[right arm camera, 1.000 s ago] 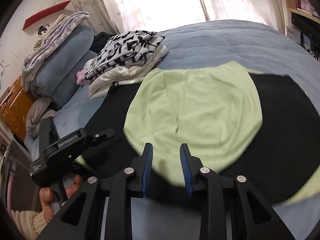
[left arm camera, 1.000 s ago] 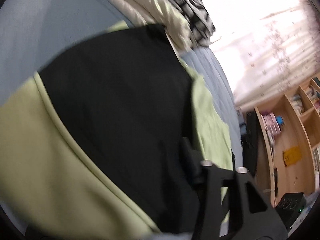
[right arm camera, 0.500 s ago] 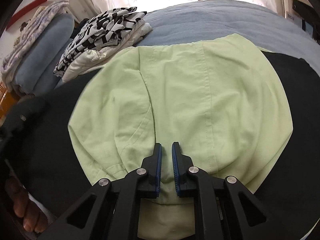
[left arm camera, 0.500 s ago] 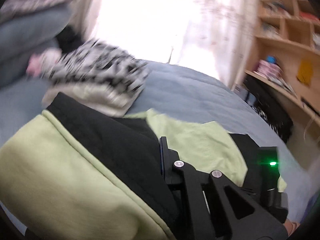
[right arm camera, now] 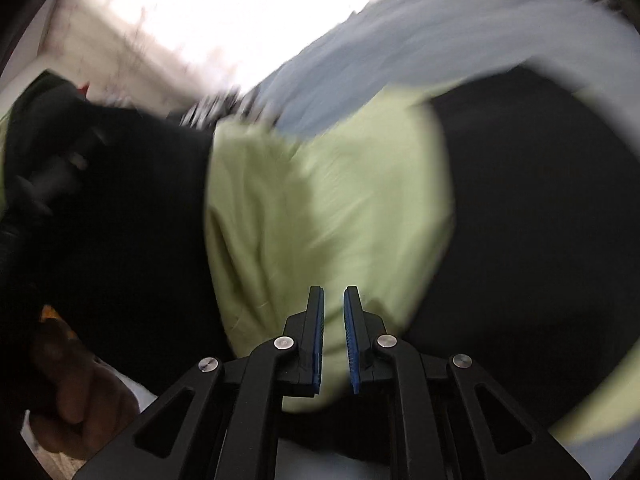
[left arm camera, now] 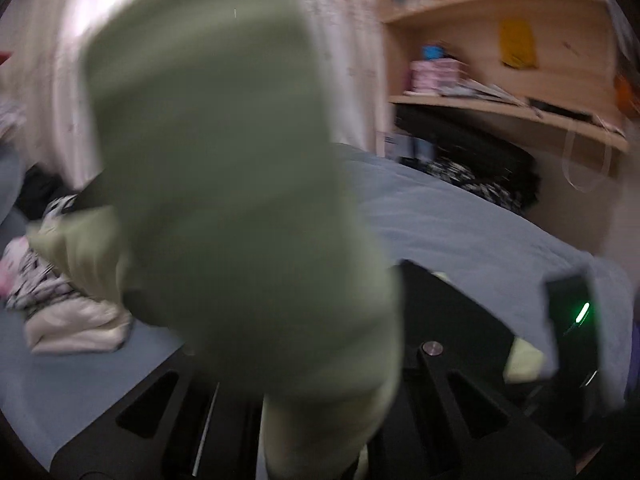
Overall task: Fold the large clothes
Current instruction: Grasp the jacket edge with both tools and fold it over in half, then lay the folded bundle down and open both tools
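The large garment is pale green with black panels. In the left wrist view a blurred green fold [left arm camera: 224,184] of it hangs right in front of the lens and hides my left gripper's [left arm camera: 316,364] fingers, which are shut on the cloth. In the right wrist view the green panel [right arm camera: 320,208] and a black part [right arm camera: 520,220] lie over the blue bed cover [right arm camera: 440,32]. My right gripper [right arm camera: 333,312] has its blue pads pinched on the green edge.
A stack of folded clothes [left arm camera: 60,304], patterned black and white over cream, lies on the bed [left arm camera: 460,220] at the left. Wooden shelves [left arm camera: 500,60] with small items stand beyond the bed. A person's hand [right arm camera: 72,380] shows at the lower left.
My left gripper has swung up and rolled, lifting the green cloth in front of its camera. My right gripper moved onto the green edge and its pads drew together on it.
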### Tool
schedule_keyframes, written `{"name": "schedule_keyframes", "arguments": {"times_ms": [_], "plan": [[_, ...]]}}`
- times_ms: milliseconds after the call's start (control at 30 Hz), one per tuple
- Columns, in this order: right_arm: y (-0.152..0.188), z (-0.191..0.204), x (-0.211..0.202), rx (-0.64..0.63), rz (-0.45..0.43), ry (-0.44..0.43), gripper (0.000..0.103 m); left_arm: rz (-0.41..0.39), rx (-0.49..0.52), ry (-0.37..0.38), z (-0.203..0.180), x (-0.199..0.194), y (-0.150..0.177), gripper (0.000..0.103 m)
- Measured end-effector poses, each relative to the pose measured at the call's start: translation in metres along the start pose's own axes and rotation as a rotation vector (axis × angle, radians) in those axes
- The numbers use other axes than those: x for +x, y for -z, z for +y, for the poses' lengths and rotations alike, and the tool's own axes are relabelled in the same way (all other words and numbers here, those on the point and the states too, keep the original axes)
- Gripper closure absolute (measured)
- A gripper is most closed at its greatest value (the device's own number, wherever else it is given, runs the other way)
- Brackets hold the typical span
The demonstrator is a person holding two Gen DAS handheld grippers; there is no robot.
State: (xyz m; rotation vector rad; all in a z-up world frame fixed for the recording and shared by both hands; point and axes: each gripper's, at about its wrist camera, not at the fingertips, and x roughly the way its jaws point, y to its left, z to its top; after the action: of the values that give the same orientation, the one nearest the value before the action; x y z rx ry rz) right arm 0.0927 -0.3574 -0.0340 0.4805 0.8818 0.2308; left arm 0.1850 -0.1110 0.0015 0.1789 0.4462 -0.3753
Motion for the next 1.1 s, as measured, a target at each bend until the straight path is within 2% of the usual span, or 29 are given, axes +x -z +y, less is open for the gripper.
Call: {"name": "schedule_keyframes", "arguments": {"times_ms": [33,67,133,200,300,333,433,533,600,633,667,700,733,767,800,900,1000,1100], "plan": [[-0.003,-0.009,-0.010,0.011,-0.028,0.042,0.091,0.007,0.029,0.026,-0.018,0.008,0.001,0.100],[-0.007,-0.029,-0.029,0.046,-0.086,0.124,0.091,0.019,0.057,0.053,-0.035,0.017,0.003,0.100],[-0.011,-0.055,-0.052,0.104,-0.161,0.211,0.091,0.055,0.101,0.101,-0.064,0.036,0.013,0.100],[-0.010,-0.079,-0.071,0.178,-0.220,0.295,0.091,0.128,0.146,0.128,-0.091,0.060,0.031,0.100],[-0.005,-0.106,-0.077,0.245,-0.226,0.358,0.091,0.276,0.226,0.146,-0.122,0.102,0.067,0.100],[-0.003,-0.111,-0.076,0.266,-0.220,0.359,0.091,0.317,0.241,0.140,-0.128,0.113,0.077,0.100],[0.004,-0.116,-0.071,0.295,-0.207,0.349,0.091,0.310,0.288,0.106,-0.134,0.119,0.084,0.100],[0.015,-0.117,-0.071,0.295,-0.197,0.340,0.091,0.323,0.266,0.124,-0.129,0.121,0.080,0.099],[0.016,-0.108,-0.062,0.291,-0.189,0.328,0.091,0.336,0.270,0.126,-0.128,0.122,0.080,0.095],[0.017,-0.110,-0.066,0.288,-0.187,0.323,0.091,0.339,0.277,0.135,-0.128,0.122,0.080,0.091],[0.017,-0.124,-0.076,0.286,-0.185,0.319,0.091,0.349,0.280,0.155,-0.128,0.122,0.080,0.079],[0.016,-0.121,-0.074,0.280,-0.182,0.317,0.091,0.353,0.276,0.164,-0.135,0.116,0.071,0.065],[0.015,-0.118,-0.074,0.276,-0.185,0.312,0.091,0.353,0.266,0.177,-0.135,0.113,0.070,0.058],[0.012,-0.120,-0.071,0.276,-0.187,0.307,0.091,0.344,0.262,0.192,-0.138,0.105,0.068,0.044],[0.010,-0.124,-0.078,0.275,-0.187,0.303,0.091,0.333,0.262,0.201,-0.150,0.088,0.064,0.037],[0.010,-0.121,-0.094,0.268,-0.194,0.289,0.088,0.330,0.247,0.249,-0.150,0.065,0.058,0.035],[0.010,-0.106,-0.105,0.243,-0.209,0.278,0.069,0.337,0.212,0.295,-0.144,0.043,0.049,0.035],[0.002,-0.104,-0.132,0.218,-0.213,0.243,0.069,0.335,0.153,0.322,-0.132,0.019,0.039,0.035]]}}
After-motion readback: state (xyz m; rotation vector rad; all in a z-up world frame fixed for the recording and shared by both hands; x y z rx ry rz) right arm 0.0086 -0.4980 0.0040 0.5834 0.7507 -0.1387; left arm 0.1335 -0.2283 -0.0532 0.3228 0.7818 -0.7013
